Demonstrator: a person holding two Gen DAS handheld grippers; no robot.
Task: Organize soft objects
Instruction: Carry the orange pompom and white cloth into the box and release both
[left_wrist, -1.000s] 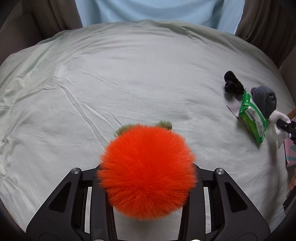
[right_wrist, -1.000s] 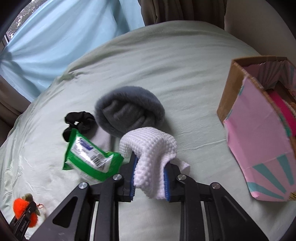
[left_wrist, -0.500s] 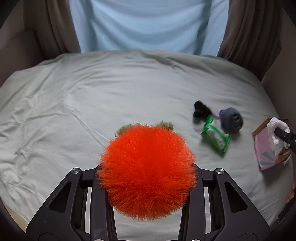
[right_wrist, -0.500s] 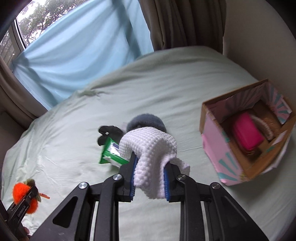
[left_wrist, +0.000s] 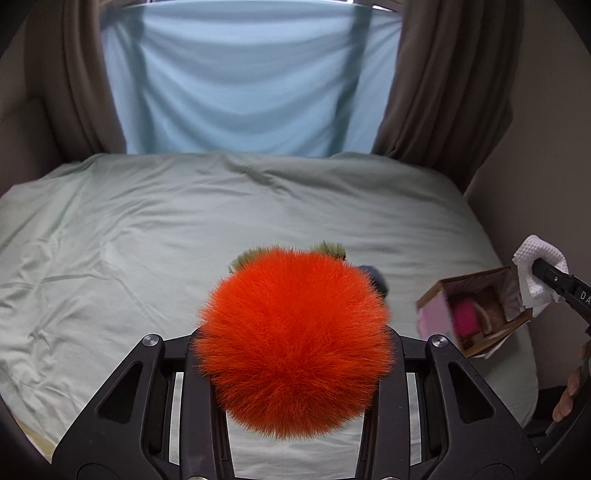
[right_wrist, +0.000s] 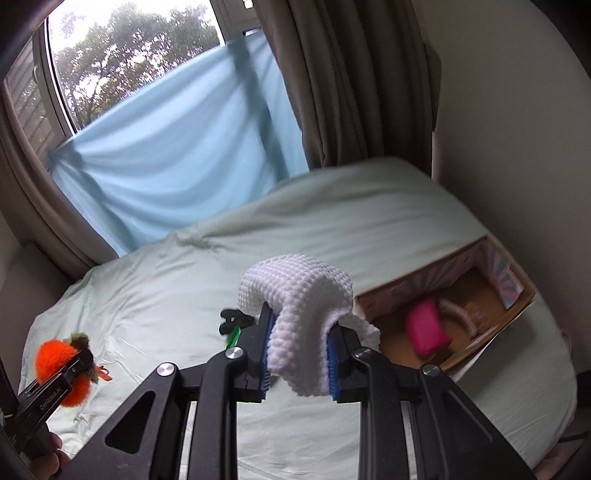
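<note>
**Both grippers loaded above the bed, box off to the right**

From my left wrist camera, the left gripper (left_wrist: 295, 354) is clamped on the orange pom-pom (left_wrist: 293, 343), whose fur fills the gap between the fingers and hides much of the pale green bedsheet (left_wrist: 147, 229) below. Only here do I see a sliver of something dark grey (left_wrist: 378, 278) peeking out just behind the pom-pom's right edge. At the far right the right gripper (left_wrist: 537, 267) shows up pinching the white knit cloth (left_wrist: 539, 266), just above the open cardboard box (left_wrist: 476, 310) as this view frames it.

My right wrist camera gives the closer look: the right gripper (right_wrist: 299, 354) is clenched on the white knit cloth (right_wrist: 299, 314), which drapes over both blue pads (right_wrist: 266, 354). This view alone shows a black item (right_wrist: 231, 319) and a bit of green (right_wrist: 233, 338) on the sheet behind the left finger. The box (right_wrist: 443, 291) lies open on the bed at right, with a pink item (right_wrist: 426, 330) inside. At lower left I see the left gripper (right_wrist: 79, 363) gripping the pom-pom (right_wrist: 55, 360).
</note>
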